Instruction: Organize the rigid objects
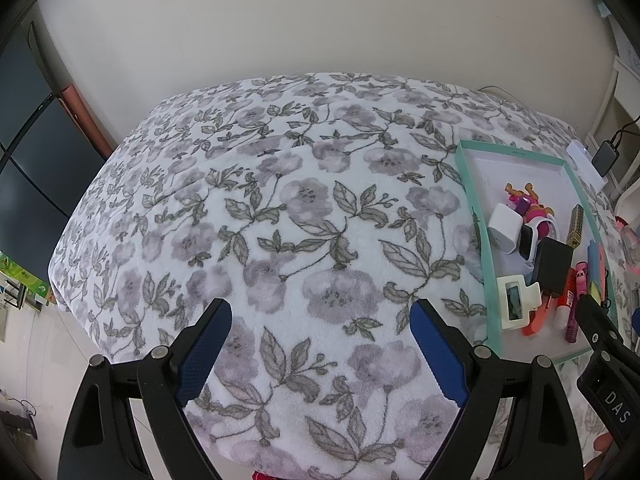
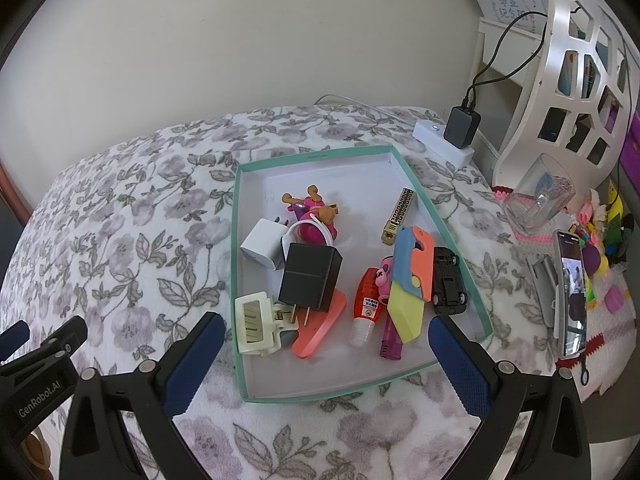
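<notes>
Both claws empty, jaws wide apart. Right gripper (image 2: 320,354) hangs right over the tray (image 2: 460,236)'s near edge; left gripper (image 1: 320,354) sits off beside it, over bare blanket (image 1: 280,200).

I see the teal-rimmed tray (image 2: 420,204) on the floral cover, holding everything. The black charger (image 2: 310,278) leans over the coral piece (image 2: 316,332), beside the white charger (image 2: 262,244) and cream hair clip (image 2: 256,328). The red tube (image 2: 366,304), multicoloured toy knife (image 2: 410,280) and black toy car (image 2: 448,280) lie side by side.
</notes>
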The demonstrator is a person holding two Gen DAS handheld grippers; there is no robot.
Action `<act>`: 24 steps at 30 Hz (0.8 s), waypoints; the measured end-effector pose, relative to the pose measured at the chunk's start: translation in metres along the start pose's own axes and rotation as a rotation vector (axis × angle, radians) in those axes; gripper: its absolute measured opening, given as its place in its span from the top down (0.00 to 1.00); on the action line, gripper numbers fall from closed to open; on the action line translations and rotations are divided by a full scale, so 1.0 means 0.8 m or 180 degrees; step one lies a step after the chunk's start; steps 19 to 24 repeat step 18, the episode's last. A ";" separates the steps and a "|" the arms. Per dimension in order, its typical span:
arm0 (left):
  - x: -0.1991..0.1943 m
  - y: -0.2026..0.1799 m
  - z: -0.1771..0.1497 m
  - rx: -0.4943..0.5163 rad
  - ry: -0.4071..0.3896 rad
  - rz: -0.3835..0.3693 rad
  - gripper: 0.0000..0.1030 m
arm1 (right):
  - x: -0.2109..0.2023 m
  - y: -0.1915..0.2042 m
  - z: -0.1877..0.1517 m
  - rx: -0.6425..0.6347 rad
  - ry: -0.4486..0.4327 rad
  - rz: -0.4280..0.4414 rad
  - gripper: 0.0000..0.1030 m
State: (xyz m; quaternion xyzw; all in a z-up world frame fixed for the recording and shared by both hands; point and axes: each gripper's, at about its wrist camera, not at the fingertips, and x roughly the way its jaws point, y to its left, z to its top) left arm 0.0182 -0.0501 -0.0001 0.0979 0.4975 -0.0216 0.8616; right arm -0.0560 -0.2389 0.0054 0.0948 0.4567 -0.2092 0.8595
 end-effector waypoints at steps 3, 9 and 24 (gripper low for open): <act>0.000 0.000 0.000 0.0002 0.0000 -0.0003 0.12 | 0.000 0.000 0.000 0.0000 0.0001 -0.0001 0.00; 0.000 -0.001 0.000 0.0003 -0.0002 0.0000 0.12 | 0.001 0.000 0.000 0.0002 0.0003 -0.0001 0.00; -0.003 0.001 0.000 0.0013 -0.0033 -0.0011 0.12 | 0.001 0.001 0.000 0.0004 0.0003 -0.0003 0.00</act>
